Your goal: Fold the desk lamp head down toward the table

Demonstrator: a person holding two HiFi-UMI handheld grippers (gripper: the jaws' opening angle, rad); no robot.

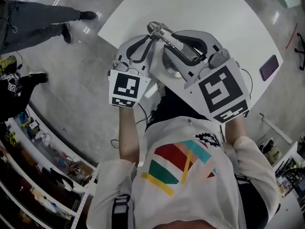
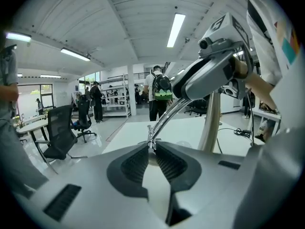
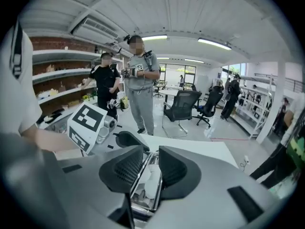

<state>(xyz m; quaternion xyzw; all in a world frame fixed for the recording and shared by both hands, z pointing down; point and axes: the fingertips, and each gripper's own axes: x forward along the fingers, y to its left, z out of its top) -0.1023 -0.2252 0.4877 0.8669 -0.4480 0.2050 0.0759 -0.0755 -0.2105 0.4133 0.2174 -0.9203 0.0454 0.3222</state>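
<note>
The chrome desk lamp [image 1: 164, 35] stands on the white table [image 1: 200, 6], just in front of me. My left gripper [image 1: 148, 38] is shut on the thin end of the lamp's curved chrome arm [image 2: 167, 116]; its ribbed pads [image 2: 138, 163] pinch it at the tips. My right gripper [image 1: 183, 46] straddles the lamp head [image 3: 148, 182], a chrome-framed white panel that fills the gap between its pads [image 3: 128, 168], and both pads touch it. The upright lamp post [image 2: 209, 123] rises just right of the left gripper's jaws.
A dark phone [image 1: 269, 67] lies near the table's right edge. A cable [image 2: 243, 132] trails on the table behind the post. People stand beyond the table, one close by [image 3: 140, 94]. Office chairs [image 3: 183, 106] and shelves [image 1: 43, 171] surround the table.
</note>
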